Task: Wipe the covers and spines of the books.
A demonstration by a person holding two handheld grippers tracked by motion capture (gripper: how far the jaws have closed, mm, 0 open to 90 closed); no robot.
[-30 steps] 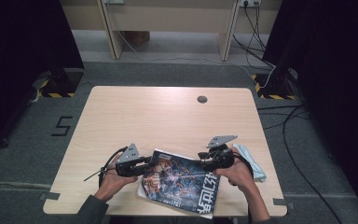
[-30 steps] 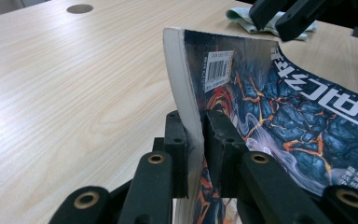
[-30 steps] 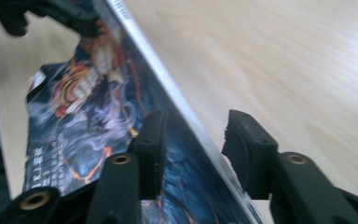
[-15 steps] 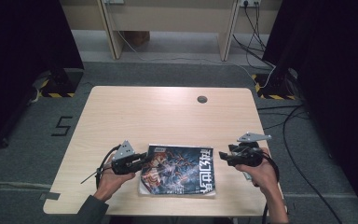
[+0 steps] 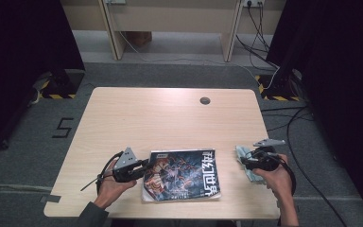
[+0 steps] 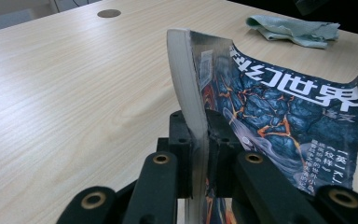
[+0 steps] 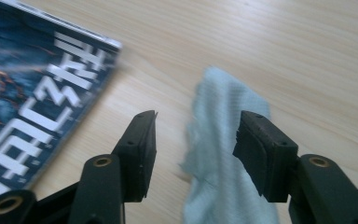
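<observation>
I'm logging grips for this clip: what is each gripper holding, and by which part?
The left gripper is clamped on the magazine at its spine edge. The right gripper holds nothing; its open jaws hover over the cloth.

— What's your table (image 5: 170,118) made of?
— Pale wood grain, smooth and matt, with a faint sheen.
— And the magazine (image 6: 279,116) you've clamped?
— Paper: a glossy printed cover that catches light, and a matt page edge.
— The cloth (image 7: 223,154) by your right?
— Soft pale-green fabric, finely woven, matt. Your jaws look like matt black plastic with brass-coloured rivets.
</observation>
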